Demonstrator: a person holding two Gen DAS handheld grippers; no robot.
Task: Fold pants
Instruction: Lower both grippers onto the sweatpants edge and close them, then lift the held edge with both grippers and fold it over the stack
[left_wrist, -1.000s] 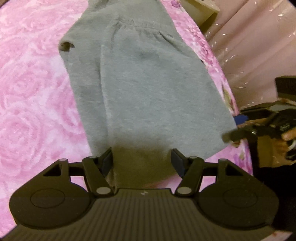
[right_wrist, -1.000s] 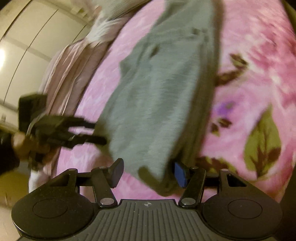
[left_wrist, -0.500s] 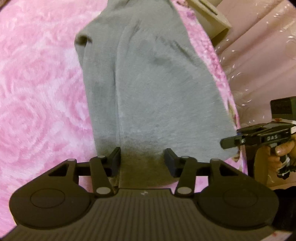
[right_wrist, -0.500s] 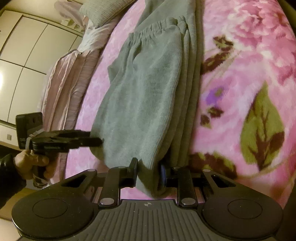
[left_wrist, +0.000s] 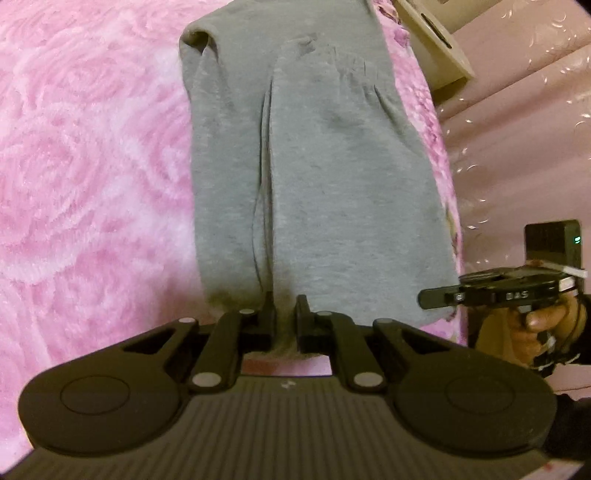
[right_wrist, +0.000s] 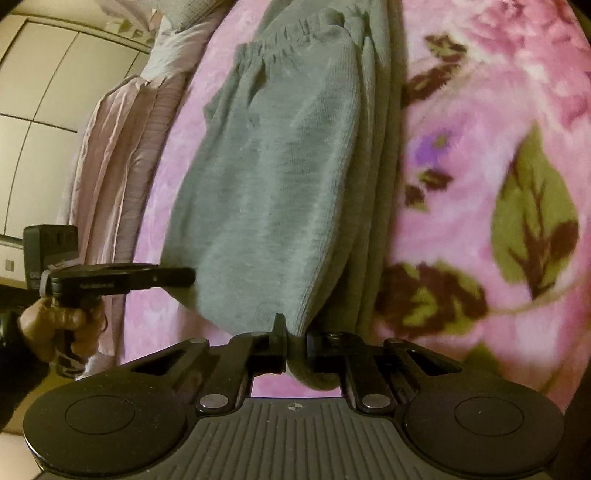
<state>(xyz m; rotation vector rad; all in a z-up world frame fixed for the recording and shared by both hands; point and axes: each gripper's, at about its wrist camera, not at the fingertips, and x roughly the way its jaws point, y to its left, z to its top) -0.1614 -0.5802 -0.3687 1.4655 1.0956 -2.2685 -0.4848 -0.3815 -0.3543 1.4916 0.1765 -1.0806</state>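
Grey pants (left_wrist: 314, 177) lie folded lengthwise on a pink floral blanket (left_wrist: 85, 177), the elastic waistband at the far end. My left gripper (left_wrist: 285, 317) is shut on the near fold of the grey pants. In the right wrist view the same pants (right_wrist: 280, 177) stretch away from me, and my right gripper (right_wrist: 295, 341) is shut on their near edge, with cloth bunched between the fingers. Each gripper shows in the other's view at the side: the right gripper (left_wrist: 436, 298) and the left gripper (right_wrist: 184, 275), each held by a hand.
The blanket (right_wrist: 498, 155) carries green leaf and dark flower prints to the right of the pants. A pale pink quilt (right_wrist: 118, 147) and pillows lie along the bed's far side. A beige box (left_wrist: 432, 40) and pink drapery (left_wrist: 524, 122) stand beyond the bed edge.
Both grippers went from open around the near edge of the pants to shut on it. The views moved slightly closer to the cloth.
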